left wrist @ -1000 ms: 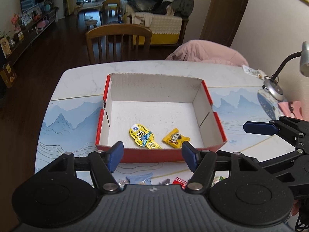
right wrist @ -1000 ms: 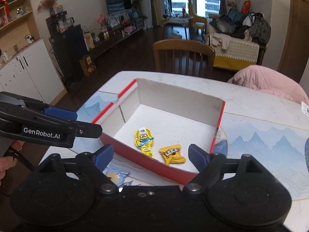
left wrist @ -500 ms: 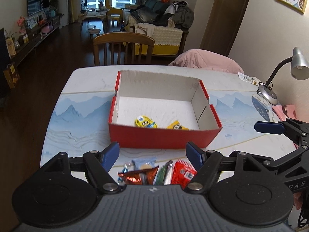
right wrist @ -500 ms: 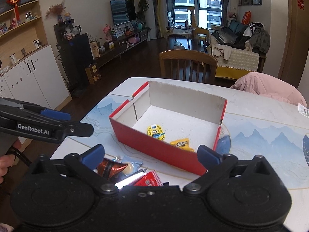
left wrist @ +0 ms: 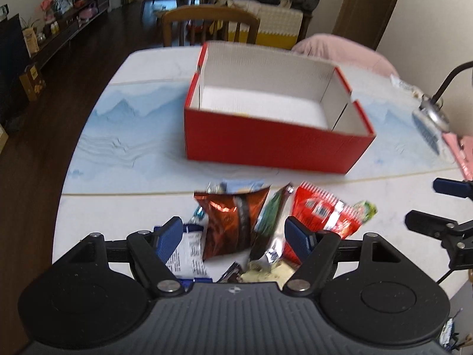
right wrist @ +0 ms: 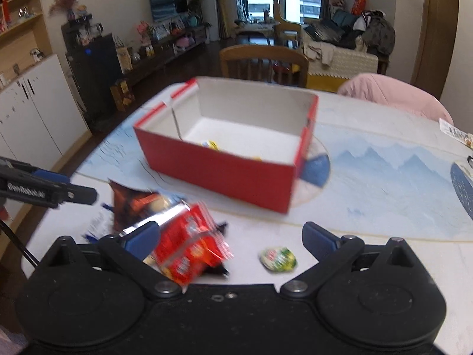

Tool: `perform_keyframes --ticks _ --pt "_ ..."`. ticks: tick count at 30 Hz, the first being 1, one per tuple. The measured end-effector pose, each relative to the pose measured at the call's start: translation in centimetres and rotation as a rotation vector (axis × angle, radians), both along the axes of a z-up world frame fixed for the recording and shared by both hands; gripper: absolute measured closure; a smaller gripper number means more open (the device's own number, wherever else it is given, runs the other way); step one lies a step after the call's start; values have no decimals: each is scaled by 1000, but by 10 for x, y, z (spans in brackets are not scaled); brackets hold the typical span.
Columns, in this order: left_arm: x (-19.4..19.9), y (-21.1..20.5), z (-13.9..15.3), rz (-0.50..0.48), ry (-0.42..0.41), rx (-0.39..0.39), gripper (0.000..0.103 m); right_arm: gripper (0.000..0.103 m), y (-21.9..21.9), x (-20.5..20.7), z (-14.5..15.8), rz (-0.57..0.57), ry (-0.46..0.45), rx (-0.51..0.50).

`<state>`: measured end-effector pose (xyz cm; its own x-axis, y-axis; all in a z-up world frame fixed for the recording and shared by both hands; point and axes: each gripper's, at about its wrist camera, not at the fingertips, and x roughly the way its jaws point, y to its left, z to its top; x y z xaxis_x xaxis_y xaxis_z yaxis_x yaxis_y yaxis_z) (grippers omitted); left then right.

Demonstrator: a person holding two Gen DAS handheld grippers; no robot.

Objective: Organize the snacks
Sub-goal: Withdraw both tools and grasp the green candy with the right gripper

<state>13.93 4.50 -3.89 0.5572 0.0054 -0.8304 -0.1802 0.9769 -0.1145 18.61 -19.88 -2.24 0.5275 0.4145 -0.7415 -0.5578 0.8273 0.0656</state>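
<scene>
A red cardboard box (left wrist: 266, 145) with a white inside stands in the middle of the table; it also shows in the right wrist view (right wrist: 218, 171), where yellow snacks (right wrist: 210, 144) peek over its front wall. A heap of snack packets lies in front of it: a brown packet (left wrist: 230, 222), a green one (left wrist: 270, 216), a red one (left wrist: 322, 216) (right wrist: 189, 251) and a white one (left wrist: 186, 254). A small green-and-white snack (right wrist: 278, 259) lies apart. My left gripper (left wrist: 233, 236) is open above the heap. My right gripper (right wrist: 230, 235) is open, empty, over the red packet.
The table (left wrist: 118, 207) carries a blue mountain-print mat (left wrist: 124, 130). A desk lamp (left wrist: 431, 109) stands at the right edge. A wooden chair (left wrist: 210, 23) and a pink cushion (left wrist: 340, 47) are behind the table. The table's front left edge drops to dark floor.
Both grippers have pulled back from over the box toward the table's front. The snack heap has come into view under them. Both stay open.
</scene>
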Motion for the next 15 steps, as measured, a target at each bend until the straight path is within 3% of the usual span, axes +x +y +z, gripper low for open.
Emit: perform_keyframes --ticks 10,15 --pt "24 -4 -38 14 99 12 27 5 -22 19 -52 31 50 -100" --pt "35 -9 -51 7 140 10 27 15 -15 34 -75 65 78 -147"
